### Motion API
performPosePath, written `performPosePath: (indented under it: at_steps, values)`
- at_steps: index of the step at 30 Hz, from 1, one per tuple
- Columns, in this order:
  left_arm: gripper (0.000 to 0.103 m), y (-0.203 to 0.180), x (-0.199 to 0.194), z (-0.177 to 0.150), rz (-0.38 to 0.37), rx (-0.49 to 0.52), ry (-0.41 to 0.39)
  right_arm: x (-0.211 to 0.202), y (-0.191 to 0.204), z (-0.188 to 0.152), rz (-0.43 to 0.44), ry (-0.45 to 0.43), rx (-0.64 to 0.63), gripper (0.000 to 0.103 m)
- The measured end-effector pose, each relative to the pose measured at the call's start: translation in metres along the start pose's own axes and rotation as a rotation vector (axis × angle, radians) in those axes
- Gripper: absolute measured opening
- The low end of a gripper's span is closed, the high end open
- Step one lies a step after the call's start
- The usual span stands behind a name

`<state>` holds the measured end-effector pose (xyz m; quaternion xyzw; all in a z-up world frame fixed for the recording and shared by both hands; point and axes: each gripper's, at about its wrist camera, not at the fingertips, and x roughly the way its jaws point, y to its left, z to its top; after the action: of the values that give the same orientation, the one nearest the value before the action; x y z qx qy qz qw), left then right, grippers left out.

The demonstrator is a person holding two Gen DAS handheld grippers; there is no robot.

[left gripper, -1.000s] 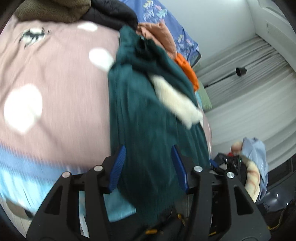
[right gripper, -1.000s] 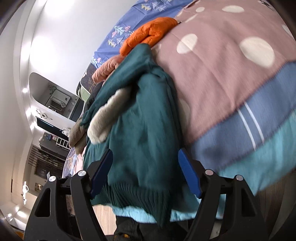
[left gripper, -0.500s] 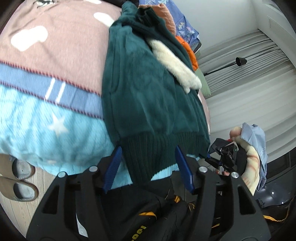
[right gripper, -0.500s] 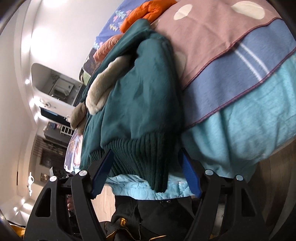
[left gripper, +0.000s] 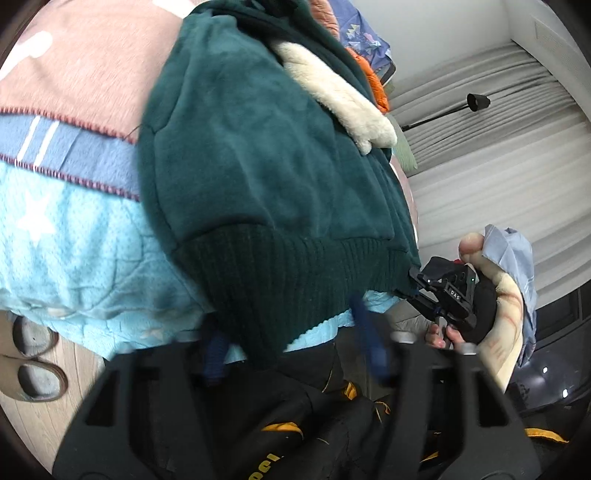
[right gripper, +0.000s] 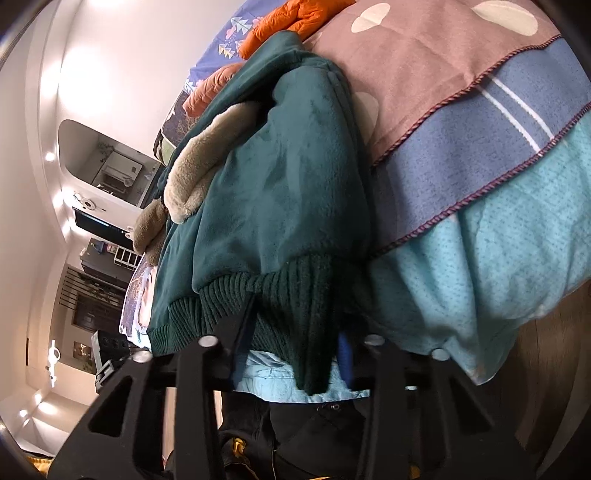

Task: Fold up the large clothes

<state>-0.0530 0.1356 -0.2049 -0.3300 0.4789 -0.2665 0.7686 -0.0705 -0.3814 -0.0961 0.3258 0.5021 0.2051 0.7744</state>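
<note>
The left gripper point(left gripper: 291, 347) is closing its blue pads around the dark ribbed hem point(left gripper: 288, 273) of the green fleece jacket point(left gripper: 236, 147), and the knit sits between the jaws; motion blur hides whether the pads already press it. The right gripper point(right gripper: 291, 343) is closing too, at the other end of the same hem point(right gripper: 295, 295), with a fold of ribbing hanging between its fingers, apparently pinched. The jacket itself lies along the bed, its hem drooping over the near edge, its cream fleece lining point(left gripper: 340, 96) turned out further up. Beneath the hem lies the turquoise star blanket point(left gripper: 74, 236), and beyond that the pink spotted cover point(right gripper: 461, 66); an orange garment point(right gripper: 291, 18) sits past the jacket's far end. The risk, as I judge it, is that either jaw catches the turquoise blanket edge just under the hem and drags bedding along, or that the thick ribbing slips from a shallow bite so one corner drops and the fold goes crooked. No container shows in either view; the clothes rest loose on the bed
</note>
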Motion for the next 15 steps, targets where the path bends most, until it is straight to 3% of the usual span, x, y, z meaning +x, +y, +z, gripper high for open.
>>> performPosePath:
  at_steps: [1, 3, 5, 9, 15]
  values:
    - [0.018, 0.001, -0.001, 0.001, 0.011, -0.002, -0.005, -0.001, 0.001, 0.000, -0.001, 0.000, -0.005, 0.018]
    - [0.010, 0.000, -0.004, 0.002, 0.000, -0.006, -0.014, -0.002, 0.005, -0.002, -0.009, 0.000, -0.022, 0.015]
    - [0.009, -0.007, -0.008, 0.001, 0.004, 0.023, -0.032, -0.003, 0.011, -0.002, -0.022, 0.001, -0.042, 0.013]
    - [0.007, -0.014, -0.019, 0.005, -0.062, 0.025, -0.065, -0.010, 0.016, 0.001, 0.018, -0.012, -0.028, 0.011]
    - [0.007, -0.020, -0.034, 0.017, -0.177, 0.018, -0.099, -0.022, 0.019, 0.009, 0.158, -0.039, 0.016, 0.010]
